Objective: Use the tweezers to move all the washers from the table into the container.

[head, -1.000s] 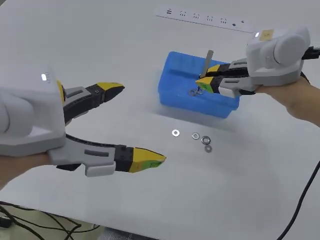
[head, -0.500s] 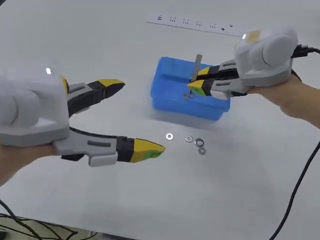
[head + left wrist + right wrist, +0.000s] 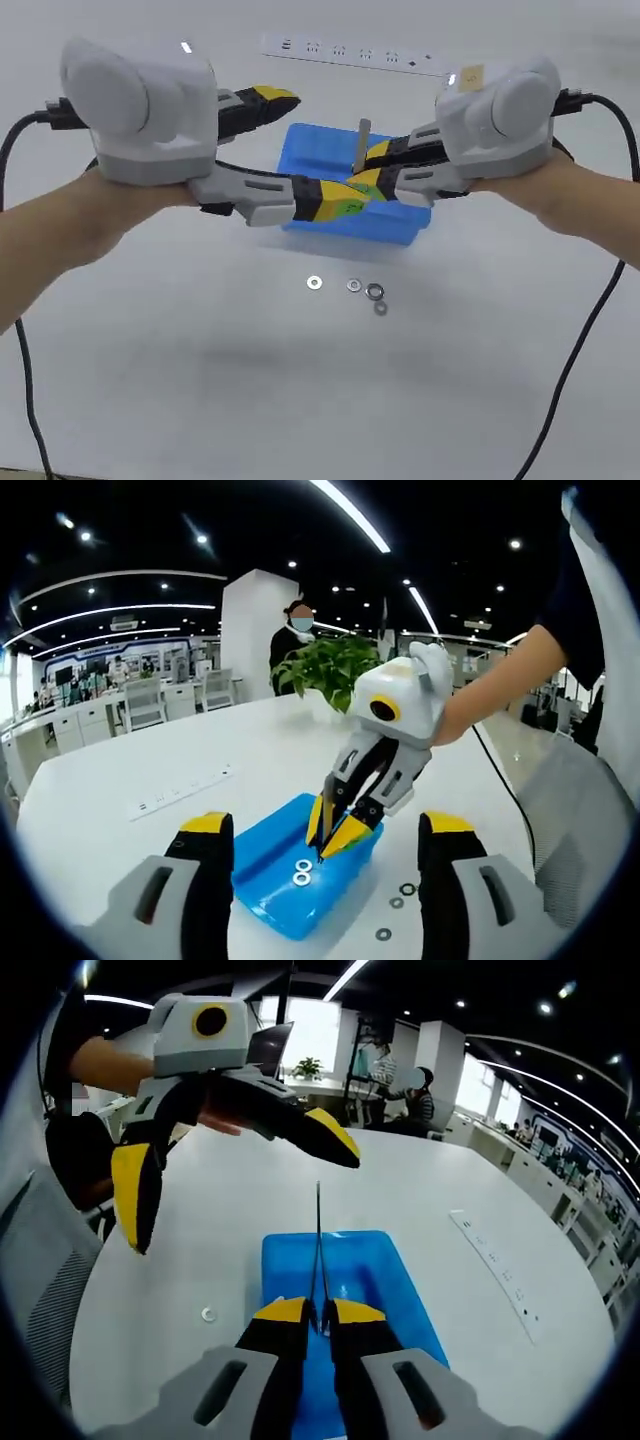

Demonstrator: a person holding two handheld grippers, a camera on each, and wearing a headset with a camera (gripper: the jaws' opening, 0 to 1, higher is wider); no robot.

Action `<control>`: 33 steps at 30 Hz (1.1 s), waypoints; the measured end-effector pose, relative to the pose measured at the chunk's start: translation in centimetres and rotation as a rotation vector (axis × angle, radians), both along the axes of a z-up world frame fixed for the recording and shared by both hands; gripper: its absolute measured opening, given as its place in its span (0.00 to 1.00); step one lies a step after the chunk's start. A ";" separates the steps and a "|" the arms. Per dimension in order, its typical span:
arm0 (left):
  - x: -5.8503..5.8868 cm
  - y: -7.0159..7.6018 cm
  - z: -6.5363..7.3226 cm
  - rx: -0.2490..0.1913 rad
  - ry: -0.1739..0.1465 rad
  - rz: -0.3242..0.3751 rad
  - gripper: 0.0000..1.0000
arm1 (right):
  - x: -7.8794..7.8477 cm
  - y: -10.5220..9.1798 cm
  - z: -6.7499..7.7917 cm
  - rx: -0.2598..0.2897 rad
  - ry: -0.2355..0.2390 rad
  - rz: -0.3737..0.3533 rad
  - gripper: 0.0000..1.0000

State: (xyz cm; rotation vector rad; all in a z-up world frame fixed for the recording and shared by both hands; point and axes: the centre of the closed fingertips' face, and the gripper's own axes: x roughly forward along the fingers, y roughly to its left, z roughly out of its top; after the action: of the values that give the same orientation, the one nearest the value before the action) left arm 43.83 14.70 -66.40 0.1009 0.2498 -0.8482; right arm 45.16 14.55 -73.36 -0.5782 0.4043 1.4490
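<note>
Right claw point(image 3: 318, 1312) pinches the tweezers point(image 3: 318, 1240) over the bin point(image 3: 375, 1270), which holds two washers point(image 3: 301, 872). Loose washers point(image 3: 315, 283) lie on the table point(image 3: 200, 380), nearer the person than both claws. Left claw point(image 3: 318, 150) gapes wide beside the right. The right claw's yellow label point(image 3: 472, 74) is unreadable.

Left gripper point(image 3: 334, 146), fingers spread, right gripper point(image 3: 365, 167), fingers pinched together

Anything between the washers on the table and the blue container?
Nothing lies on the table between the washers and the container. The open left tool appears to hang over the container's near wall, across that route. The right tool, shut on the tweezers, is over the container.
</note>
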 end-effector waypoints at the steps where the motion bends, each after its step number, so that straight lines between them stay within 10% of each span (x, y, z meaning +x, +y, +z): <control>1: 0.3 -0.2 0.2 -0.006 -0.024 -0.006 0.76 | -0.1 -0.1 -0.1 -0.001 0.003 0.002 0.09; 18: 1.3 -2.8 1.3 0.039 -0.074 -0.134 0.26 | -0.9 0.6 0.4 0.010 0.015 0.039 0.09; 30: 0.3 -3.1 1.0 0.081 -0.031 -0.192 0.08 | -1.4 0.8 1.1 0.014 0.003 0.063 0.09; 32: 0.5 -2.8 1.1 0.143 -0.093 -0.199 0.08 | -1.5 0.8 1.1 0.014 0.001 0.064 0.09; 33: 0.0 -3.1 1.1 0.119 -0.071 -0.212 0.07 | -1.5 0.8 1.2 0.015 -0.002 0.061 0.09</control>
State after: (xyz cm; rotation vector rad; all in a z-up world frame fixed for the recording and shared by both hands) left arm 43.83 11.57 -65.29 0.2723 0.2253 -1.0386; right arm 43.69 15.37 -72.17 -0.5836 0.3770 1.5083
